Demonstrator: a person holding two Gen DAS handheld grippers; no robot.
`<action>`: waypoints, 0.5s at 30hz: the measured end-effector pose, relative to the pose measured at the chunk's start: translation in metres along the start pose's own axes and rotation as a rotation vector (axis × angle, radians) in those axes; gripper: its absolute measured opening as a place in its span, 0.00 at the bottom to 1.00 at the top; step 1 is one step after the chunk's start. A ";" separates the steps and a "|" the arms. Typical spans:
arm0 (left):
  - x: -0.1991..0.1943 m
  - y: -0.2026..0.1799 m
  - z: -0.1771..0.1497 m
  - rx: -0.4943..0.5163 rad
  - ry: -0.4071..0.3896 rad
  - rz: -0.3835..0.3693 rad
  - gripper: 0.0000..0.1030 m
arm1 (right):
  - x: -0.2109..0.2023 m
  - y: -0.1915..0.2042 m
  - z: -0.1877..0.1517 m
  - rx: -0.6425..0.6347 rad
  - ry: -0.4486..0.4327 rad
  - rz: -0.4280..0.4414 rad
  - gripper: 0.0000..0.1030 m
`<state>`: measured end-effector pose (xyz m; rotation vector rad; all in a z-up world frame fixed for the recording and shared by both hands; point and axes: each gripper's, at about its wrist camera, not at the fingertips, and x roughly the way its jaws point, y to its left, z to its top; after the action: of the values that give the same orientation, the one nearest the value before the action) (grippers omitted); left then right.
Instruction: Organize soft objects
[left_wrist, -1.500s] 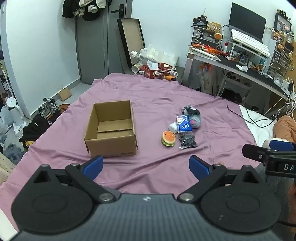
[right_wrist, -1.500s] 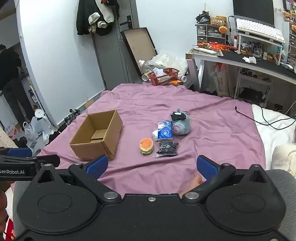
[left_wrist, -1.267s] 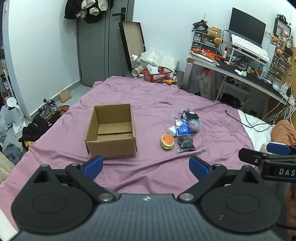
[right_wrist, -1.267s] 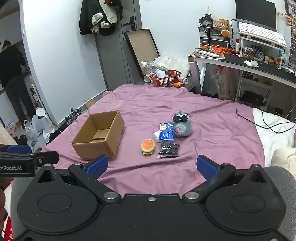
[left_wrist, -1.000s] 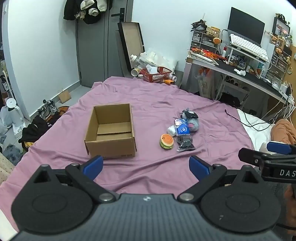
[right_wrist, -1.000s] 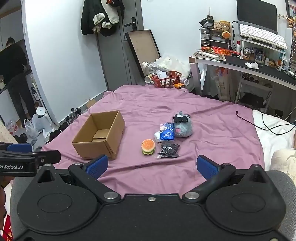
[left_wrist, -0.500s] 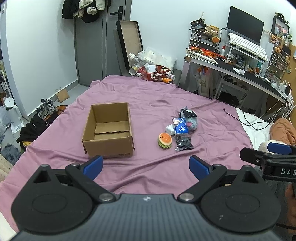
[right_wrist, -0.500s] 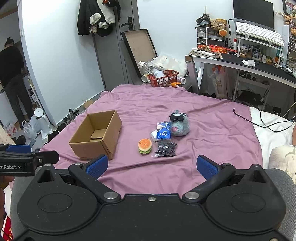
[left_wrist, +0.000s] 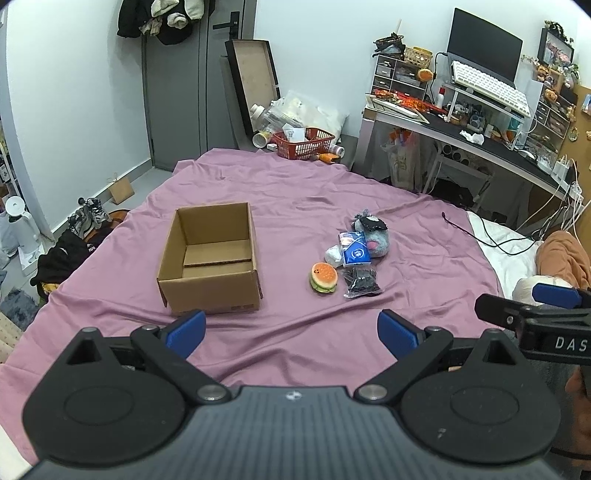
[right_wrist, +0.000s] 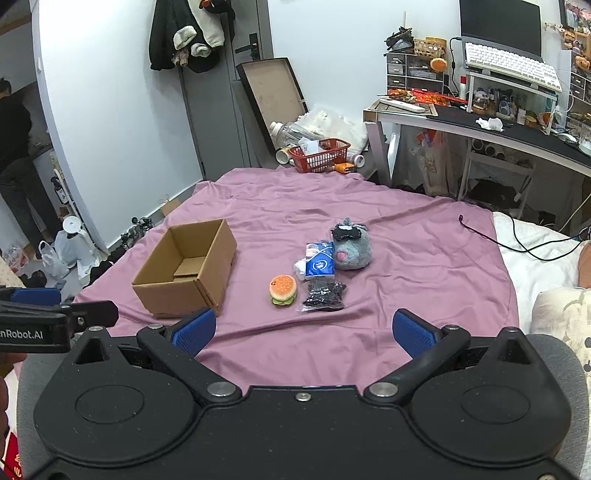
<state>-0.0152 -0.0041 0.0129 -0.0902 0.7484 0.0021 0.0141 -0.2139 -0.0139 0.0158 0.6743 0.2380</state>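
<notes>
An open cardboard box (left_wrist: 212, 258) (right_wrist: 186, 267) stands empty on the purple bed sheet (left_wrist: 288, 206) (right_wrist: 406, 258). To its right lie a burger-shaped toy (left_wrist: 324, 277) (right_wrist: 283, 290), a blue tissue pack (left_wrist: 354, 249) (right_wrist: 320, 260), a grey plush (left_wrist: 373, 234) (right_wrist: 351, 248), a small white soft item (left_wrist: 331, 254) and a clear bag of dark bits (left_wrist: 360, 282) (right_wrist: 325, 292). My left gripper (left_wrist: 291, 330) and right gripper (right_wrist: 303, 330) both hover open at the near edge of the bed, well short of the objects, holding nothing.
A red basket (left_wrist: 303, 142) and clutter sit on the floor beyond the bed. A desk (left_wrist: 461, 136) with keyboard and monitor runs along the right. A black cable (left_wrist: 476, 232) trails over the right edge. Shoes and bags lie on the floor at left.
Both views drifted only slightly; the box and toys now sit a touch further left in each view. Both grippers stayed open and nothing on the bed was touched.
</notes>
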 end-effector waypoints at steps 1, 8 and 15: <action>0.000 -0.001 0.000 0.002 -0.002 -0.001 0.96 | 0.000 0.000 0.000 0.000 0.001 0.001 1.00; -0.001 -0.002 -0.001 0.001 -0.003 -0.006 0.96 | 0.002 -0.004 -0.001 0.007 0.005 -0.008 1.00; -0.001 -0.002 -0.001 0.002 -0.002 -0.008 0.96 | 0.000 -0.004 0.000 0.008 0.000 -0.017 1.00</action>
<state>-0.0168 -0.0061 0.0126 -0.0912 0.7457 -0.0067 0.0148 -0.2176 -0.0145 0.0172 0.6751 0.2188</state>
